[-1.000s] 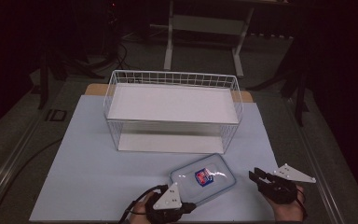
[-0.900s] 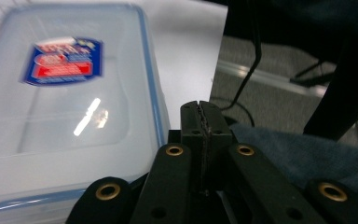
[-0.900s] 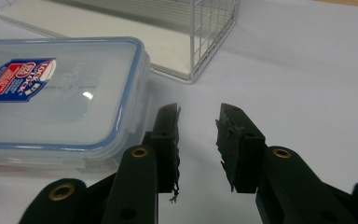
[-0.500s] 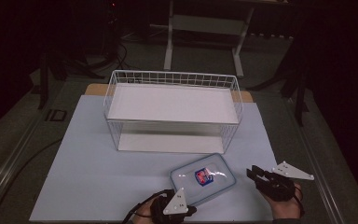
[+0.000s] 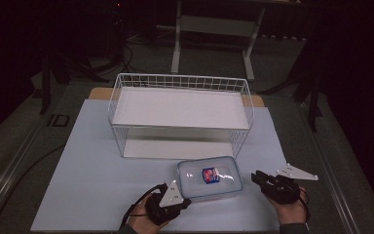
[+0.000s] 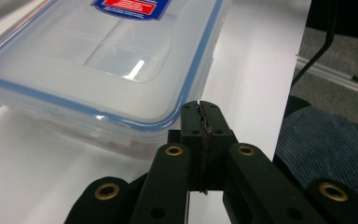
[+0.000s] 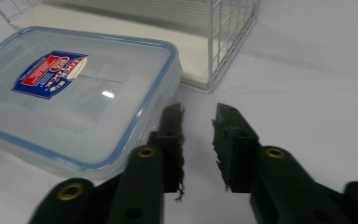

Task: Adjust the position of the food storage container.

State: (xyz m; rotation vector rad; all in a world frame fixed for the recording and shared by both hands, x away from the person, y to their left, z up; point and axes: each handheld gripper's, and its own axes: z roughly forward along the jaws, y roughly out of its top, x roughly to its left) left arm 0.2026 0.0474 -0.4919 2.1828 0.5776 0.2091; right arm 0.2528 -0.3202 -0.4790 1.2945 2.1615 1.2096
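Since the earlier frames the left gripper (image 5: pixel 179 201) has been sliding back toward the person and a little to the right, now sitting at the near left corner of the plastic box (image 5: pixel 209 178), while the right gripper (image 5: pixel 260 178) is staying where it was, just right of the box. The worktop (image 5: pixel 87 180) is lying pale under everything, reaching out to the far edge. On it the wire basket (image 5: pixel 179 113) is standing with a white board lying inside it, taking up the middle. Just in front of the basket, and apart from it, the plastic box is resting flat with its blue-rimmed lid on and a red and blue label (image 5: pixel 209 175) showing on top. In the left gripper view the left gripper (image 6: pixel 200 112) is pressing its jaws together on nothing, its tip hovering just beside the box (image 6: pixel 98 60) corner. In the right gripper view the right gripper (image 7: pixel 198 126) is holding its jaws apart with bare worktop between them, the box (image 7: pixel 74 93) lying just to their left and the basket (image 7: pixel 223 42) corner standing beyond.
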